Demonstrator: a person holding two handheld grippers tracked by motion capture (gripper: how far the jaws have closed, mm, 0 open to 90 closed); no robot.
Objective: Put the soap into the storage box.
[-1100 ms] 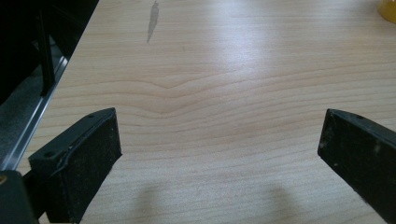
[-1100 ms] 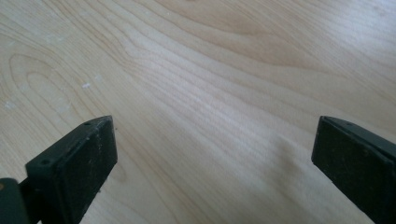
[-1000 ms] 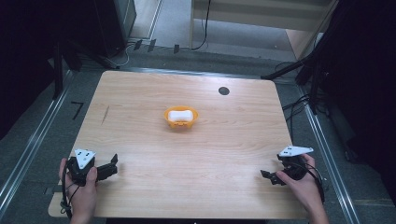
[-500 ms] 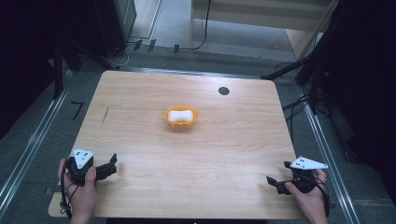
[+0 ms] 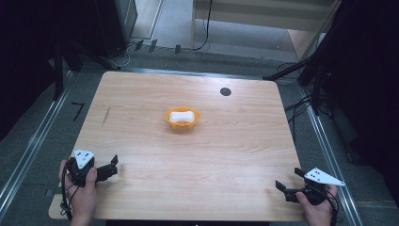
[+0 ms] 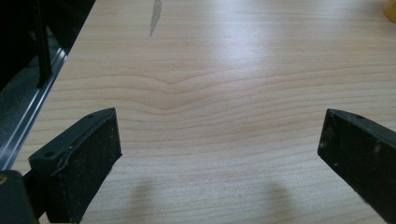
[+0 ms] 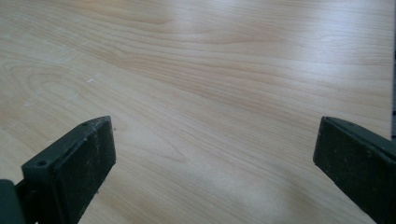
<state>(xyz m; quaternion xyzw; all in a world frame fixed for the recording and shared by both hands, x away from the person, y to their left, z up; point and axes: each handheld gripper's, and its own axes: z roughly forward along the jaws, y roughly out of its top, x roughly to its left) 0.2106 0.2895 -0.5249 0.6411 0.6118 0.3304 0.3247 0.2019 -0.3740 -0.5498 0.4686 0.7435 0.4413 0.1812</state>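
Observation:
An orange bowl (image 5: 182, 118) with a white block (image 5: 181, 116) in it sits near the middle of the wooden table (image 5: 141, 103). My left gripper (image 5: 110, 165) rests at the table's front left corner, jaws wide open and empty. In the left gripper view that left gripper (image 6: 219, 154) has only bare wood between its jaws, and a sliver of the orange bowl (image 6: 391, 10) peeks in at the top right. My right gripper (image 5: 286, 184) sits at the front right corner, open and empty. The right gripper view shows my right gripper (image 7: 215, 158) over bare wood.
A small black disc (image 5: 226, 91) lies near the table's far edge. Metal rails (image 5: 33, 141) run along both sides of the table on the floor. Cables (image 5: 301, 101) trail at the right. A dark streak (image 5: 106, 116) marks the wood at the left.
My right gripper has drawn back toward the front right corner and slightly outward. The left gripper has stayed almost still. The bowl has not moved.

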